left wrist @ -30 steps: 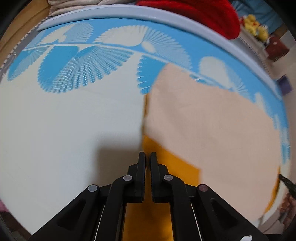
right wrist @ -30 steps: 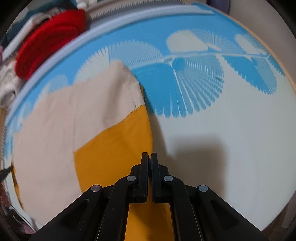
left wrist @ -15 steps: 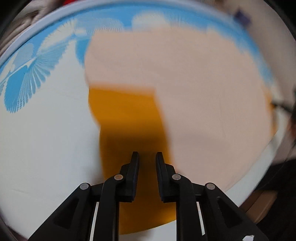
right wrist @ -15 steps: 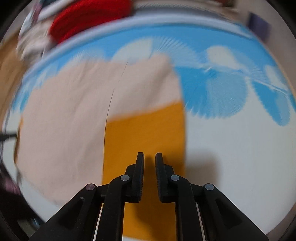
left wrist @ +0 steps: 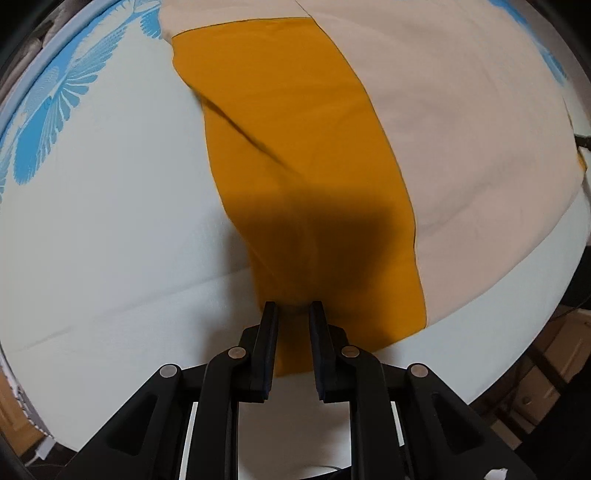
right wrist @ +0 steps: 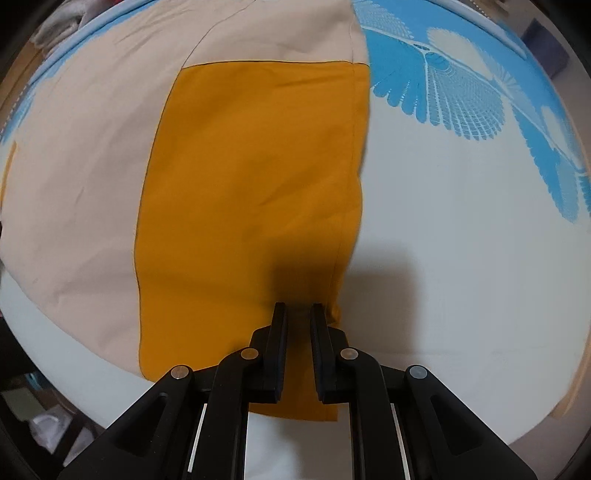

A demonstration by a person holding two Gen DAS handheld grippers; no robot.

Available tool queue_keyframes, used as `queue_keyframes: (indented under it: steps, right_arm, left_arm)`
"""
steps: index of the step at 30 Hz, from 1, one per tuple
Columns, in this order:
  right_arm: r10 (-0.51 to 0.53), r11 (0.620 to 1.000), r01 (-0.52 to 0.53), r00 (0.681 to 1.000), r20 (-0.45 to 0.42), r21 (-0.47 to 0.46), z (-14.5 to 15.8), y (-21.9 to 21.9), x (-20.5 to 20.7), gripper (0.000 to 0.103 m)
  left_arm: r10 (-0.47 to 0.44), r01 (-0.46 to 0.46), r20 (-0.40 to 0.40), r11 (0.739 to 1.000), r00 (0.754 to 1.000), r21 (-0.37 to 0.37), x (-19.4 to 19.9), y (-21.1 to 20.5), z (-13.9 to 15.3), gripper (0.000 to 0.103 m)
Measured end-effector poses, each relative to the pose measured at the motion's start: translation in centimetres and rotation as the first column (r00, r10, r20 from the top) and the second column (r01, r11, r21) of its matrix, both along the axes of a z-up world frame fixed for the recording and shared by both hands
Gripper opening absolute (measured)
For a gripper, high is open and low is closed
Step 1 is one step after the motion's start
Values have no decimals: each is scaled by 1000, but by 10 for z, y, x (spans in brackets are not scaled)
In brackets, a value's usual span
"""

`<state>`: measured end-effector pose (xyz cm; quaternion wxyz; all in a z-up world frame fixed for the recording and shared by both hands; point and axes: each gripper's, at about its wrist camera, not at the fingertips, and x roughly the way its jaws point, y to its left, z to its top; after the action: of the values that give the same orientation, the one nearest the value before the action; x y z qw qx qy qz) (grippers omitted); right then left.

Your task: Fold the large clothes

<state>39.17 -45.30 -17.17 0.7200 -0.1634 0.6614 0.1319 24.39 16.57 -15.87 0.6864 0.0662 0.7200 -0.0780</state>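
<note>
The garment (left wrist: 461, 122) lies flat on a bed (left wrist: 92, 229) with a white sheet printed in blue fan shapes. It is beige with mustard-yellow parts. In the left wrist view a long yellow sleeve (left wrist: 306, 155) runs from the upper middle of the frame down to the lower middle, leaning slightly to the right as it descends, with the beige body spread to its right toward the right edge. A dark diagonal crease crosses the sleeve in its upper half. The left gripper (left wrist: 293, 308) points down at the sleeve's lower end; its jaws are closing, with a narrow gap between them, yellow cloth showing in the gap, and the pads not pressing it.

In the right wrist view another yellow sleeve (right wrist: 251, 206) runs top to bottom through the middle of the frame, the beige body (right wrist: 85, 155) to its left and bare sheet (right wrist: 461, 240) to its right. The right gripper (right wrist: 300, 309) stands over that sleeve's lower right corner, jaws slightly apart, cloth visible between them but not pinched.

At the upper left of the right wrist view, pale bundled cloth (right wrist: 59, 27) sits beyond the bed's edge. Nothing lies on top of the garment.
</note>
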Motion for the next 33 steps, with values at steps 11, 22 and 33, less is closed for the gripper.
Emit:
queue_keyframes:
  steps: [11, 22, 33]
  right_arm:
    - [32, 977, -33, 999, -7, -210, -6, -3, -32, 13]
    - [-15, 996, 48, 920, 391, -75, 105, 29, -51, 14]
    - [-189, 958, 31, 814, 549, 284, 155, 102, -157, 26]
  left_arm:
    - [-49, 29, 163, 992, 985, 121, -37, -47, 39, 18]
    - [-49, 5, 350, 992, 935, 126, -37, -93, 109, 18]
    - [194, -193, 565, 979, 802, -63, -89, -144, 172, 18]
